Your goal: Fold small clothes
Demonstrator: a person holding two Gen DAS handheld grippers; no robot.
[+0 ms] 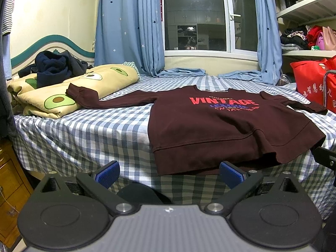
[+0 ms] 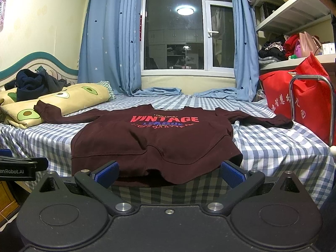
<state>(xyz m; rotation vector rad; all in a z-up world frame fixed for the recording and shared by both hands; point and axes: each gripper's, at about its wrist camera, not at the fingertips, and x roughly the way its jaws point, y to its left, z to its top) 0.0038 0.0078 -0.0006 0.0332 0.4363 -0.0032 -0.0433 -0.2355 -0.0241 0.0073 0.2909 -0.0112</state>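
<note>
Left gripper (image 1: 169, 175): jaws spread wide, nothing held between the blue pads (image 1: 107, 173). It is held low, off the near edge of the bed, short of the hem. Right gripper (image 2: 169, 173): jaws likewise wide apart and empty, with the hem seen between and just beyond the tips; contact cannot be confirmed.

The maroon sweatshirt (image 1: 220, 130) is laid front-up on the checked bedsheet (image 1: 84, 130), "VINTAGE" print uppermost, both sleeves spread outward. The ribbed hem (image 2: 159, 168) overhangs the near mattress edge and is rumpled at its middle. The left sleeve cuff (image 1: 76, 92) rests against the avocado-print quilt (image 1: 63, 96); the other cuff ends near the red bag (image 2: 294, 96).

Handling, judged: soft, limp knit of moderate weight, not fragile, not slippery; it is expected to sag and drag on the sheet when lifted from one point. Thicker ribbing at hem and cuffs is judged the firmest purchase. Hold is best taken at the hem corners or at cuff and shoulder, so that a sleeve can be folded inward first.
</note>
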